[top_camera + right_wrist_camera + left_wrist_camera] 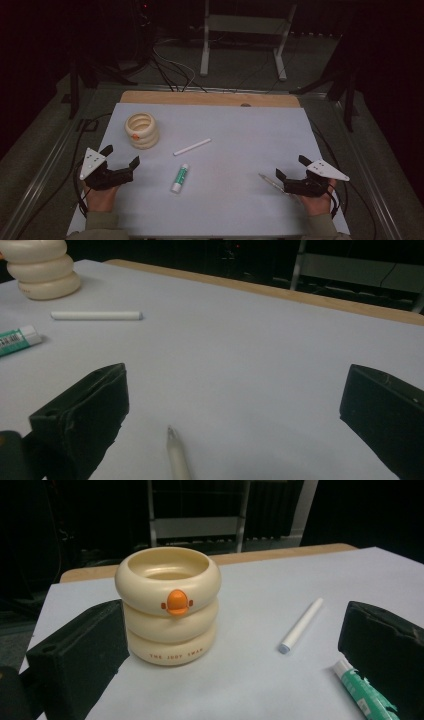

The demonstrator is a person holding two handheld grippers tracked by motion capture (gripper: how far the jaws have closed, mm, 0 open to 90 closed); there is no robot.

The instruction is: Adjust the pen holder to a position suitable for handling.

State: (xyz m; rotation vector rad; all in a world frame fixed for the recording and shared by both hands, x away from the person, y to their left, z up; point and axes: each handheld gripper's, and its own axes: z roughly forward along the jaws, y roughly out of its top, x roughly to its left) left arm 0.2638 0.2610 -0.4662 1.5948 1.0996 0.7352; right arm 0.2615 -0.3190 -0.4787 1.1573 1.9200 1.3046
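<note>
A cream pot of three stacked rings (142, 130) with an orange beak on its side (167, 605) stands upright at the back left of the pale blue table top (240, 125). A white stick (192, 146) (301, 625) lies to its right, and a green-and-white tube (180, 178) (367, 695) lies nearer the front. My left gripper (121, 155) (232, 650) is open at the front left, pointing at the pot, with nothing between its jaws. My right gripper (291, 167) (235, 415) is open at the front right. A pale pen (271, 182) (177, 457) lies on the table between its jaws, untouched.
A strip of wooden table edge (210, 98) shows beyond the blue surface. Behind the table stand a white metal frame (245, 30) and dark stands, with cables (170, 70) on the floor. In the right gripper view the pot (40, 267), stick (96, 315) and tube (17, 340) lie far left.
</note>
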